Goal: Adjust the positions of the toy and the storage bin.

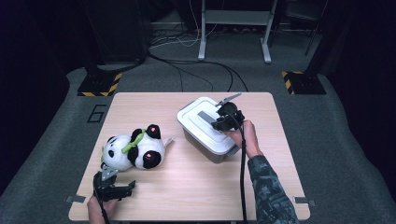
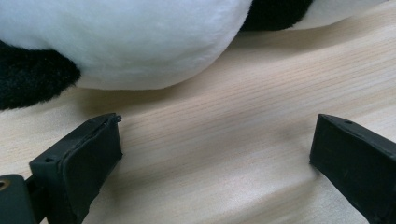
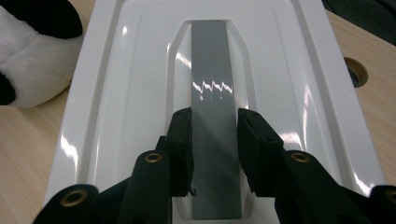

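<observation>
Left gripper (image 1: 122, 188): jaws spread wide and empty, resting low over the wooden table (image 1: 196, 186) near its front left corner, just in front of the toy.

Plush panda (image 1: 133, 149): black and white with a green band, lying on its side left of centre; near the left gripper's jaws but apart from them.

Storage box (image 1: 210, 133): grey tub under a white lid (image 3: 116, 93), right of centre, set at an angle, well apart from the panda.

Lid handle (image 3: 212, 79): grey strip along the lid's middle recess.

Right gripper (image 3: 214, 140): clenched on the lid handle, one pad on each long edge.

Step in hand, as judged: lifting the lid. Keep the squeeze firm and centred on the strip; raise straight up and level so the lid does not tilt or drag the tub along. The free gripper could steady the tub.
</observation>
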Demonstrator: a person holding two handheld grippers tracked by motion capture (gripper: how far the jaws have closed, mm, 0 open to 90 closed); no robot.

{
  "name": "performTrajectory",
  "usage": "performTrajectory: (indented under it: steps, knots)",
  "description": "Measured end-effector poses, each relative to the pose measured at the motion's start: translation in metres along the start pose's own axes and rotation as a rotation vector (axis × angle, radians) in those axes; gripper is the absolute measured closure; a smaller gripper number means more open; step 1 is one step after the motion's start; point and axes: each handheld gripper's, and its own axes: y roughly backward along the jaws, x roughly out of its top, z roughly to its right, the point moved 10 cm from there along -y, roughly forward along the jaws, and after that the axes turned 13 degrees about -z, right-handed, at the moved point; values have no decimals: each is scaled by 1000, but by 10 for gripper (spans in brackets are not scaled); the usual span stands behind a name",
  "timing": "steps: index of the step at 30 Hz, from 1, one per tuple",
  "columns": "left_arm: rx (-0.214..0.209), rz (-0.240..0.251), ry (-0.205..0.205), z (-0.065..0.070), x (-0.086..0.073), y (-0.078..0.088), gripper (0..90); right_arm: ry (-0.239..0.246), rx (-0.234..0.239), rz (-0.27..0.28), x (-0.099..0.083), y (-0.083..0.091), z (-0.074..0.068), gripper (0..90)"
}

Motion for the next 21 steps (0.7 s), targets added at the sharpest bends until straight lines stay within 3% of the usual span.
performTrajectory:
  steps: [4, 6, 11, 21]
  knots:
    - [0, 2, 1, 0, 0, 0, 16, 11, 1, -27, 4, -2, 0, 641]
    - [0, 0, 1, 0, 0, 0, 16, -7, -1, -32, 10, -4, -1, 634]
    - [0, 0, 1, 0, 0, 0, 16, 16, -20, -29, 23, -11, -2, 664]
    - [0, 0, 0, 0, 0, 0, 16, 21, -11, -22, 21, -10, -3, 669]
